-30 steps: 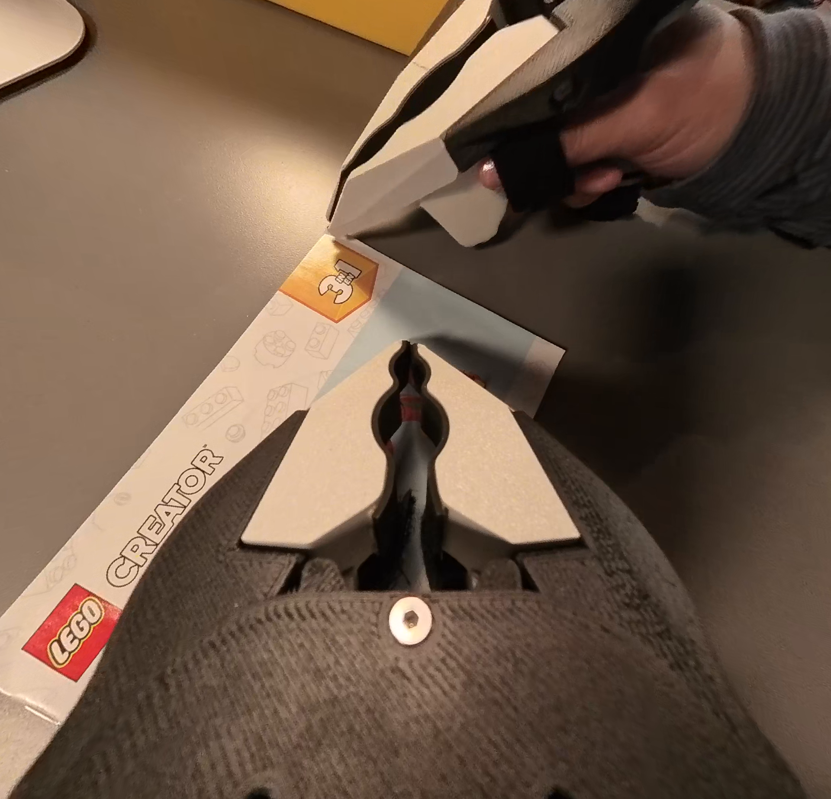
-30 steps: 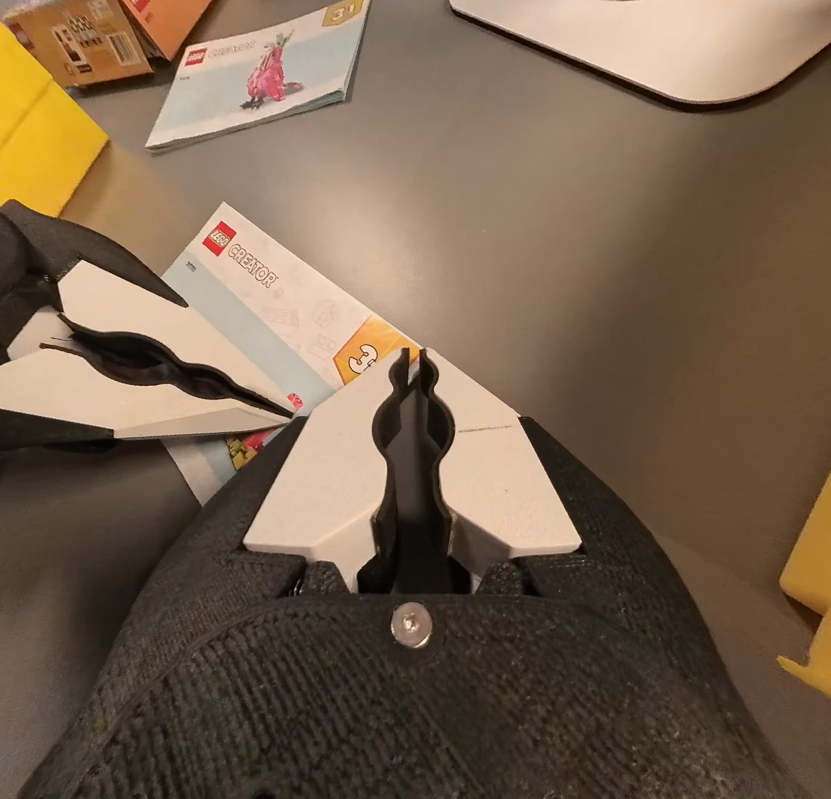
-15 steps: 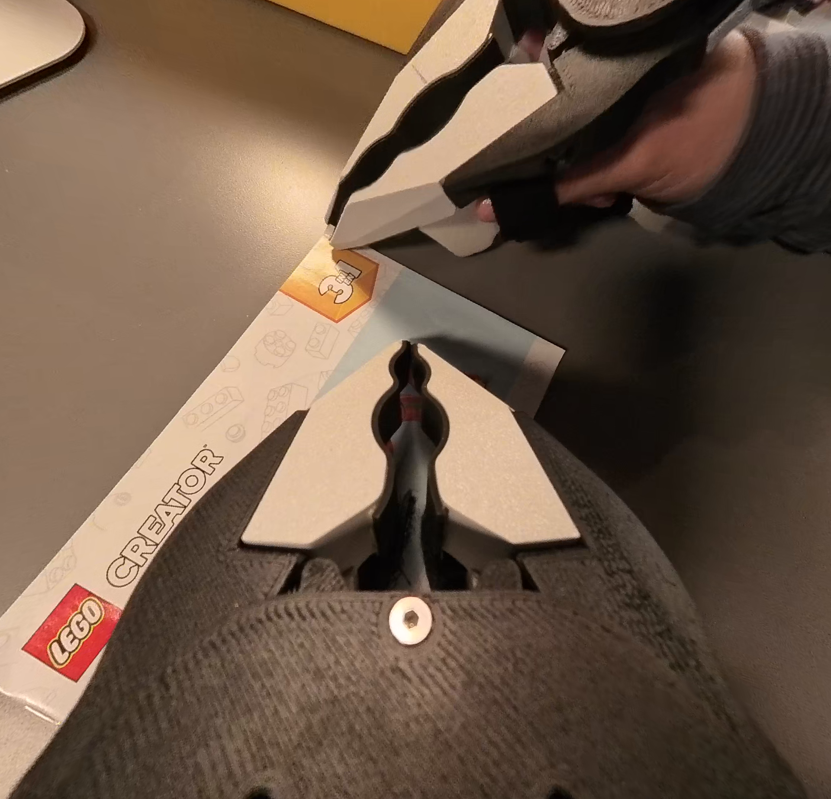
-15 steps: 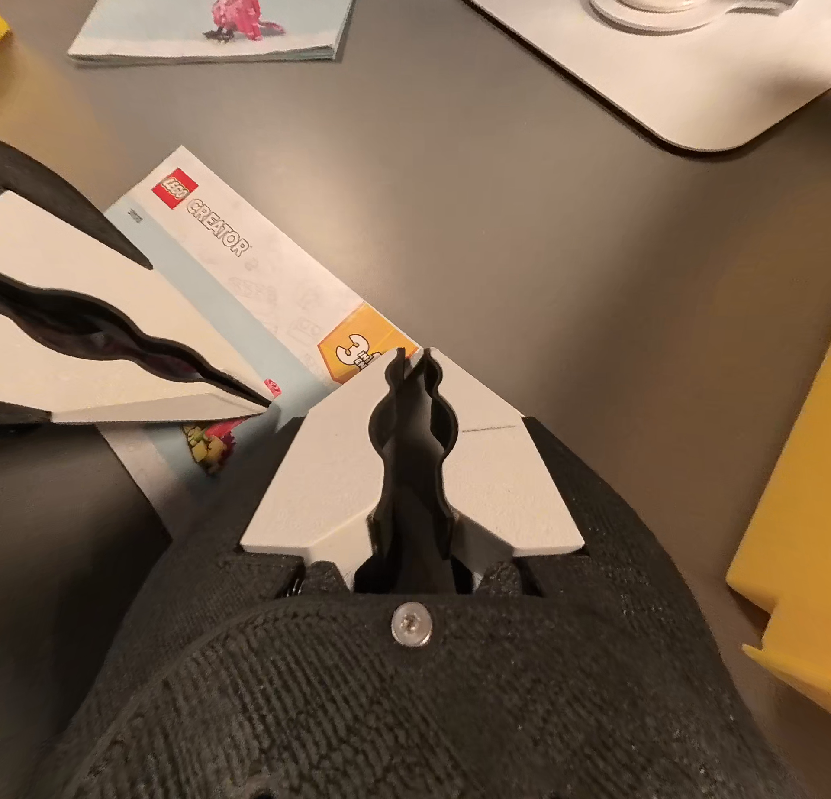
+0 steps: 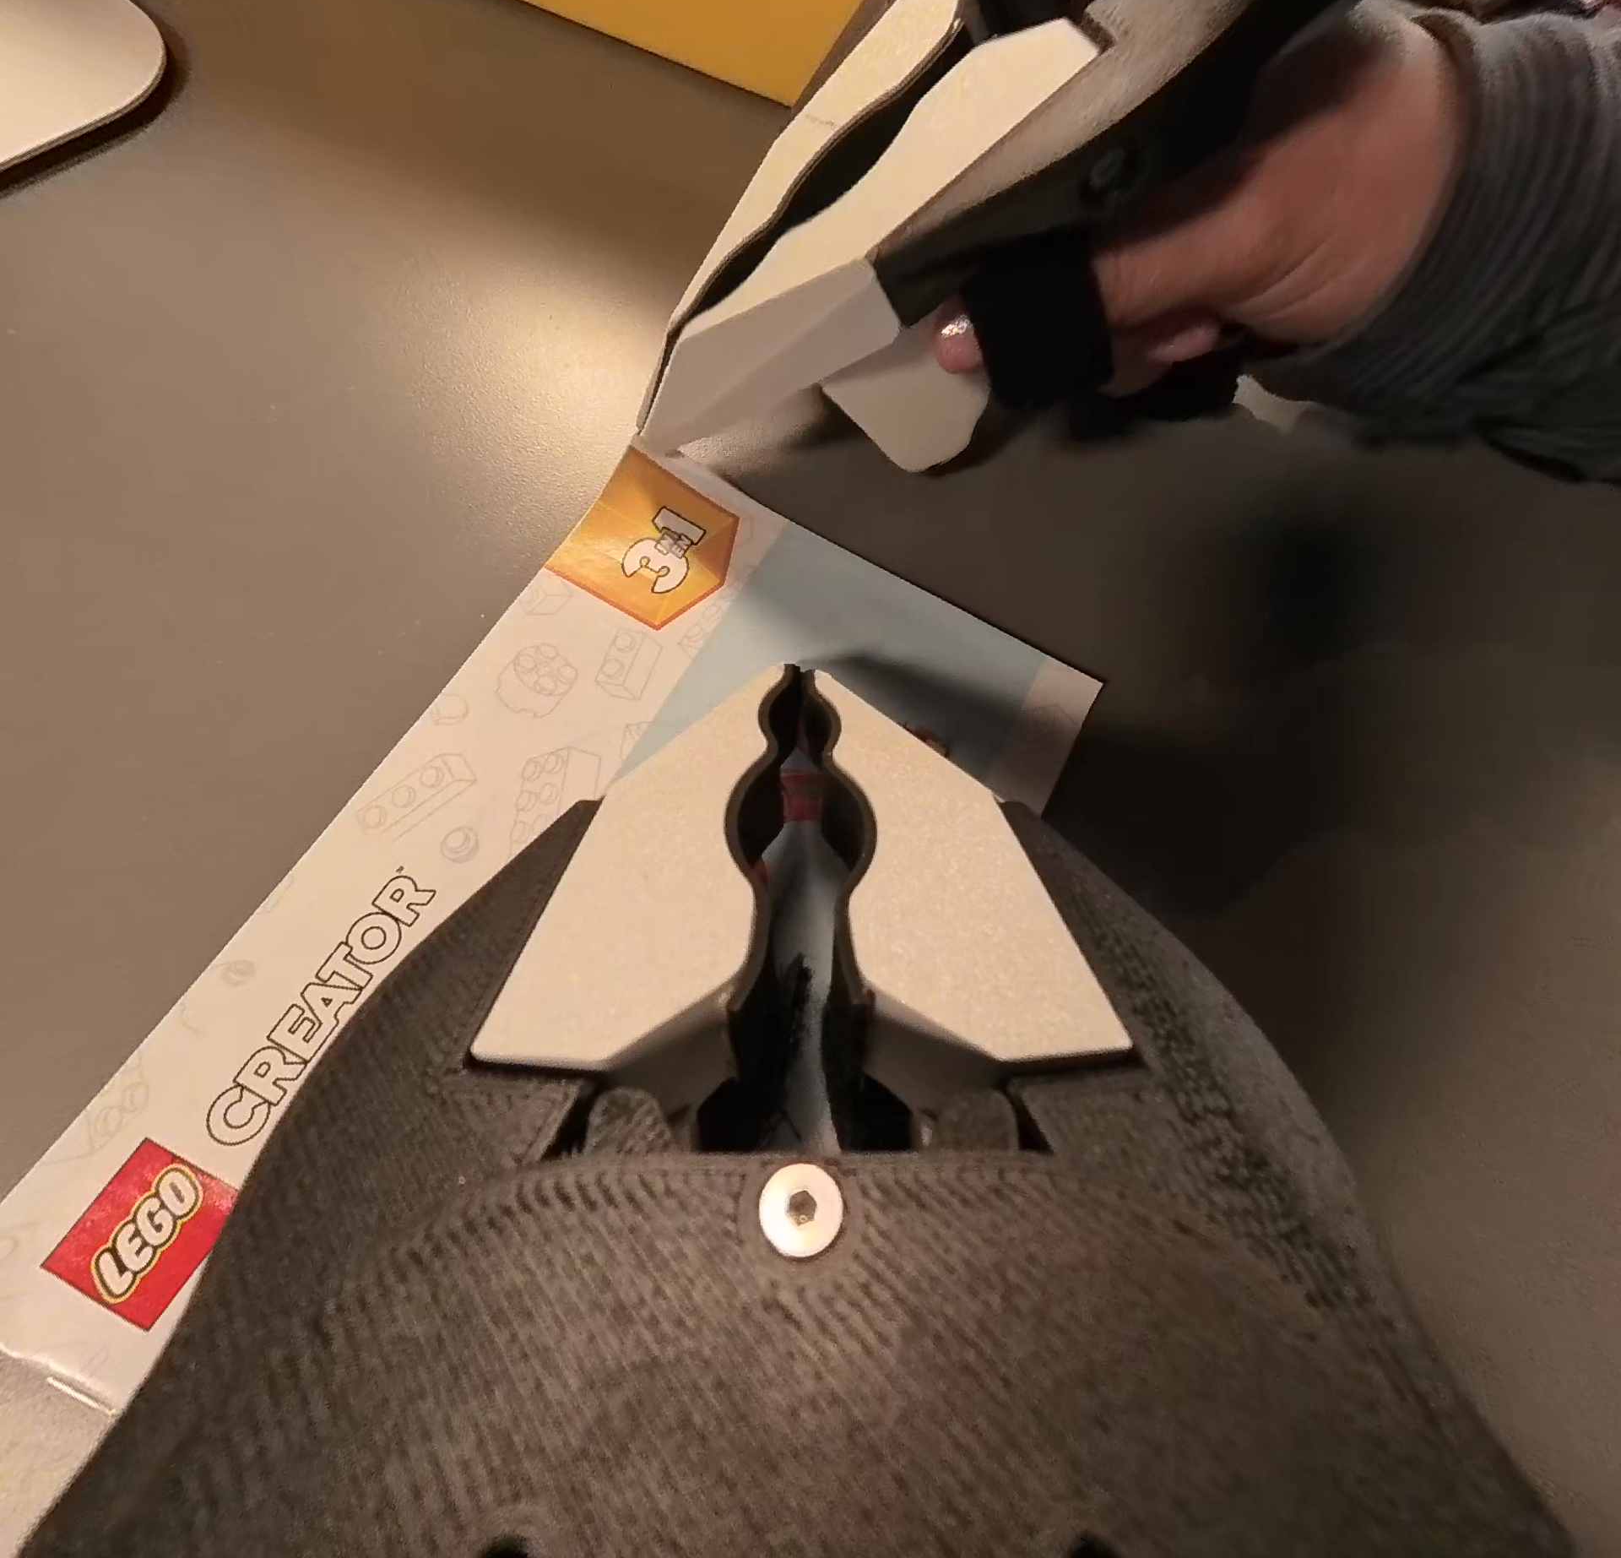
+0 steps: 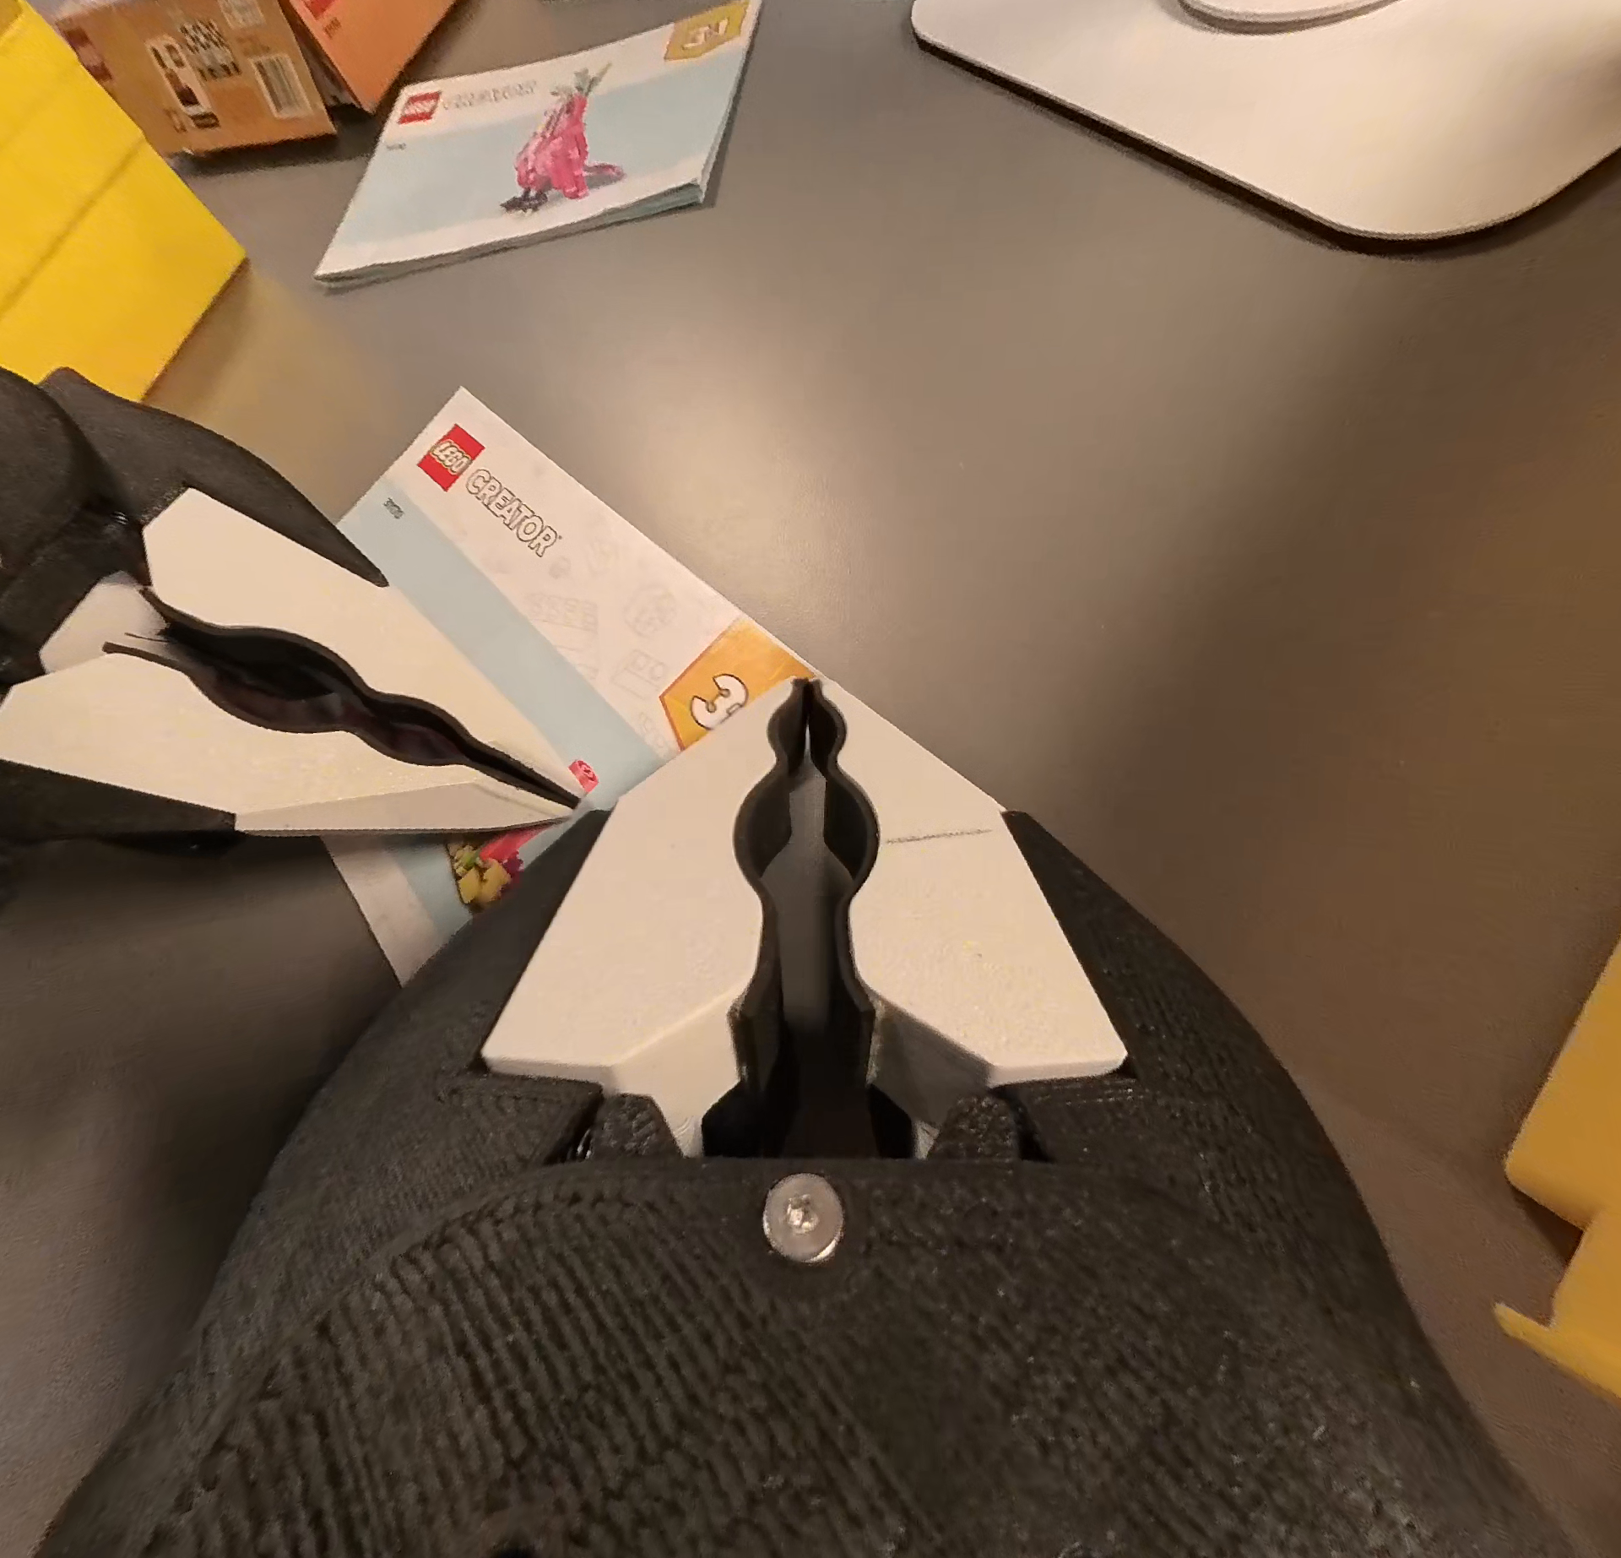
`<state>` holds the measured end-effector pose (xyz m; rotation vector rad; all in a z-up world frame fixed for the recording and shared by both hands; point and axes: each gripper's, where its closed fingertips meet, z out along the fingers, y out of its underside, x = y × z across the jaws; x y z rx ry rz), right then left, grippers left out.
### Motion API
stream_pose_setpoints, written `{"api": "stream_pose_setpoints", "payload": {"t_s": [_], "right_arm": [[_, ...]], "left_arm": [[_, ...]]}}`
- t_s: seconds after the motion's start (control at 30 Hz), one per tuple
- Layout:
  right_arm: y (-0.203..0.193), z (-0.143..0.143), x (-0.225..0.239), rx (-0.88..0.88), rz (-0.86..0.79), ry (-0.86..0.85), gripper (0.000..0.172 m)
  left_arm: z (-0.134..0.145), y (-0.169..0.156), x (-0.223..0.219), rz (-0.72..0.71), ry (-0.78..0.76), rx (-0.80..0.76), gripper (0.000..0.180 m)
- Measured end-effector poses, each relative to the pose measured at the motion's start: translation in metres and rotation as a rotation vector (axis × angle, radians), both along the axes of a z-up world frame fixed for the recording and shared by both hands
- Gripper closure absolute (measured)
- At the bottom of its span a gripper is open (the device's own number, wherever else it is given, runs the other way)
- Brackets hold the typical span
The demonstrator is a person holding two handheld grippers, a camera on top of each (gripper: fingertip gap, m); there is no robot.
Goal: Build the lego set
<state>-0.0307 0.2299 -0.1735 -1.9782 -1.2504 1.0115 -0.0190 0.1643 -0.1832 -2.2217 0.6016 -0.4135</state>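
A building-toy instruction booklet point(image 5: 491, 779) lies flat on the dark grey table point(image 5: 263, 375); it also shows in the right wrist view point(image 6: 561, 603). My left gripper point(image 5: 800, 672) is shut, with its tips down on the booklet's light blue cover; the right wrist view point(image 6: 570, 801) shows them by a pink spot. The cover print shows through the slot between its fingers. My right gripper point(image 6: 807, 687) is shut, and its tips touch the booklet's corner by the orange badge point(image 5: 653, 551). The left wrist view point(image 5: 653, 428) shows it in a person's hand point(image 5: 1316, 200). I cannot tell whether a page is pinched.
A second booklet point(image 6: 544, 138) and small cardboard boxes point(image 6: 202, 68) lie at the far left. A yellow bin point(image 6: 79, 226) stands at the left and another yellow piece point(image 6: 1570, 1165) at the right. A white stand base point(image 6: 1316, 95) fills the far right. The yellow piece point(image 6: 1570, 1165) sits 15 centimeters or so from the ends of my right fingers.
My right gripper's jaws parted a little at the booklet's corner, then came together again there, and it tilted meanwhile. My left gripper has stayed shut on the cover without moving.
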Motion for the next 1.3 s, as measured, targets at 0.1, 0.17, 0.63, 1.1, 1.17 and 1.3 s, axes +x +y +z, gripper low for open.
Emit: {"api": "stream_pose_setpoints", "payload": {"t_s": [0.1,0.17,0.63,1.1,1.17,1.3], "right_arm": [[-0.003,0.004,-0.001,-0.021,0.024,0.034,0.172],[-0.005,0.006,-0.002,-0.032,0.041,0.054,0.172],[-0.011,0.020,-0.005,-0.037,0.098,0.148,0.172],[-0.031,0.058,-0.012,-0.139,0.150,0.384,0.172],[-0.032,0.062,-0.012,-0.118,0.152,0.396,0.172],[-0.035,0.067,-0.012,-0.084,0.152,0.420,0.172]], "left_arm": [[0.000,0.000,0.000,-0.001,0.000,0.000,0.180],[0.000,0.000,0.000,-0.001,0.000,0.000,0.180],[0.003,0.004,0.001,0.040,-0.030,0.006,0.148],[0.036,0.030,-0.012,0.397,-0.056,0.183,0.101],[0.033,0.030,-0.011,0.398,-0.075,0.159,0.105],[0.035,0.028,-0.009,0.382,-0.085,0.159,0.148]]}}
